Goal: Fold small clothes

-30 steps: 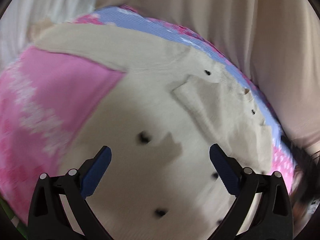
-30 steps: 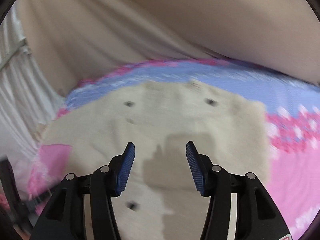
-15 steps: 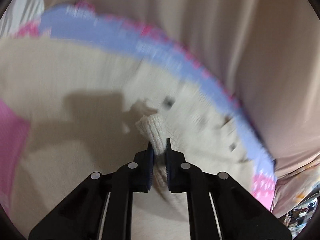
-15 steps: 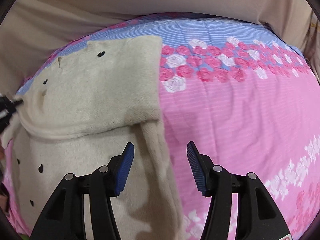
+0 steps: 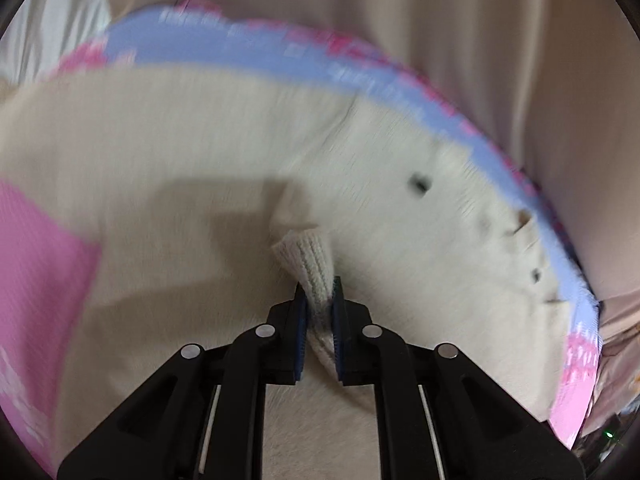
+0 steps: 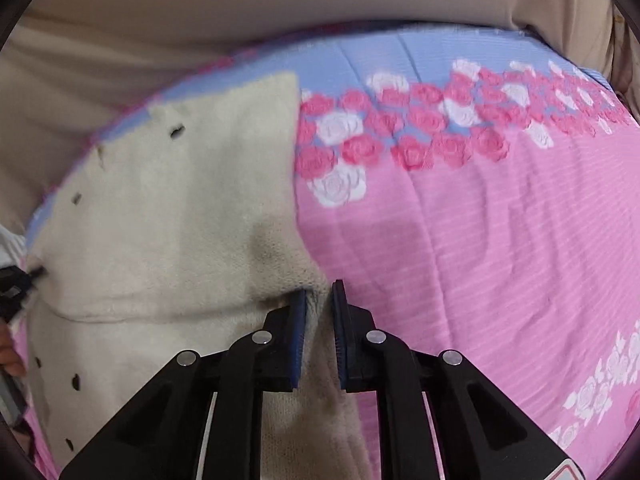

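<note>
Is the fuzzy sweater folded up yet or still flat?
Partly folded: the cream sweater has one flap doubled over itself, its edge crossing the body; the rest lies spread on the pink bedspread.

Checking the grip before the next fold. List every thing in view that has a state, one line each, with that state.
left gripper: shut on the ribbed cuff, pinched between its blue pads.
right gripper: jaws closing, sweater edge between them, pads on the knit.
cream sweater: lying on the bed, partly folded, one layer over another.
bedspread: spread out under the sweater, slightly wrinkled.
</note>
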